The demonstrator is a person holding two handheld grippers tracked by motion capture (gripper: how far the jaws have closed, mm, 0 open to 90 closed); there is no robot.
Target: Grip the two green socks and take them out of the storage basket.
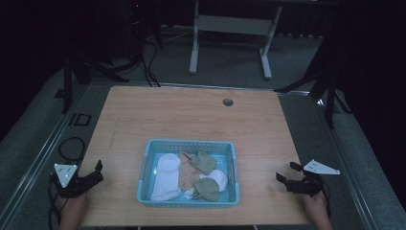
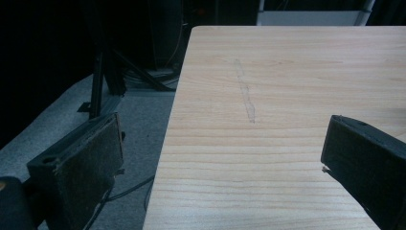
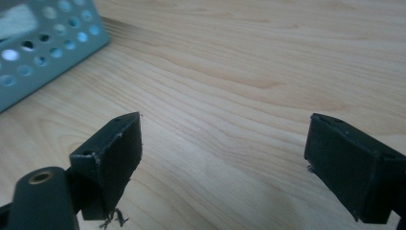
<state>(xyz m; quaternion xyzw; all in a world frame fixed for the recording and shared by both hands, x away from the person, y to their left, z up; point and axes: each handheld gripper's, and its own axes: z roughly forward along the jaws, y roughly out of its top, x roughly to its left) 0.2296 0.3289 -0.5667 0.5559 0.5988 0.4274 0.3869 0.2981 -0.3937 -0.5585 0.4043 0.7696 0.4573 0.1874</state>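
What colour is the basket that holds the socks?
Light blue; the basket shows best in the high view.

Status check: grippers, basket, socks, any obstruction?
Left gripper and right gripper open, empty, flanking blue basket. White sock, tan and green socks untouched inside. Nothing in the way.

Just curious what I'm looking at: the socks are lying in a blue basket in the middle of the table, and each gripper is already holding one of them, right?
Not quite. The socks do lie in the blue basket on the table, but neither gripper holds one. In the high view, the left gripper and right gripper sit open and empty either side of the basket.
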